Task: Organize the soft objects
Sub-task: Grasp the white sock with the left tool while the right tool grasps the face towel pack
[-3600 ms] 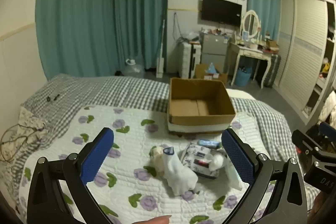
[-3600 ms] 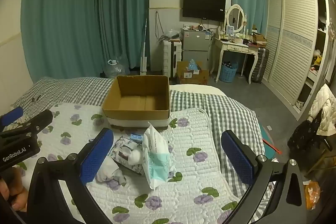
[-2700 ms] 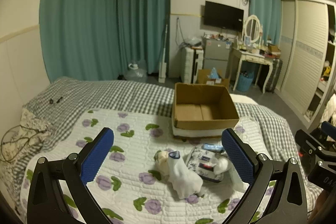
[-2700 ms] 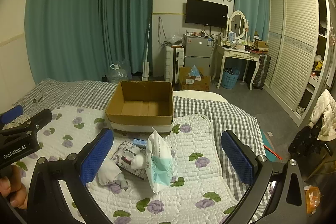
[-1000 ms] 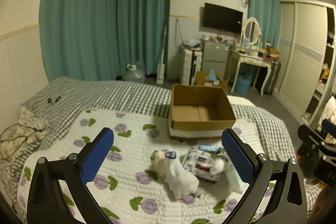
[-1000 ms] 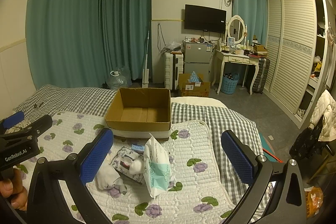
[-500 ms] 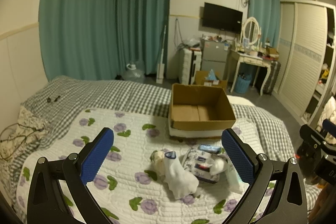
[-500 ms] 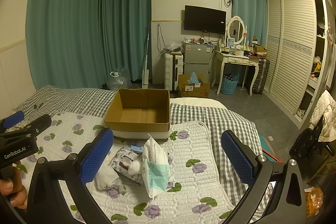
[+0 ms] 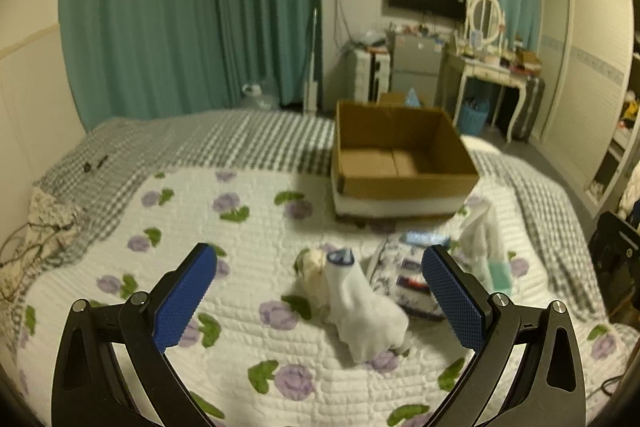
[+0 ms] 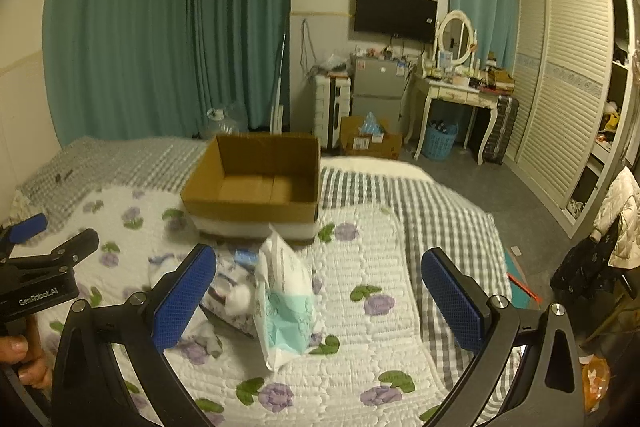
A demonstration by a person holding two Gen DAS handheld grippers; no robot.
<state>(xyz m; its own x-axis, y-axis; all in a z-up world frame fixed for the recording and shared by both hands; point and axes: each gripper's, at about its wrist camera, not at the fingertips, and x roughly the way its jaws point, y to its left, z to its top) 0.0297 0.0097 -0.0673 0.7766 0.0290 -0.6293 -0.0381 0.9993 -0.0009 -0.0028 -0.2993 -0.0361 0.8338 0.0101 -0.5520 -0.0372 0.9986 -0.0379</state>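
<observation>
Both tools hang above a flower-print quilt point(image 9: 248, 227) on the bed, the left gripper point(image 9: 320, 291) and right gripper point(image 10: 318, 293) each with jaws spread wide and empty. Just beyond the left one lies a white sock point(image 9: 360, 311) against a small cream plush point(image 9: 310, 263), with a patterned tissue pack point(image 9: 400, 279) and an upright white-and-teal wipes bag point(image 10: 286, 301) beside them. Farther back sits an open cardboard box point(image 10: 256, 183), empty, ahead of teal curtains point(image 10: 168, 27).
</observation>
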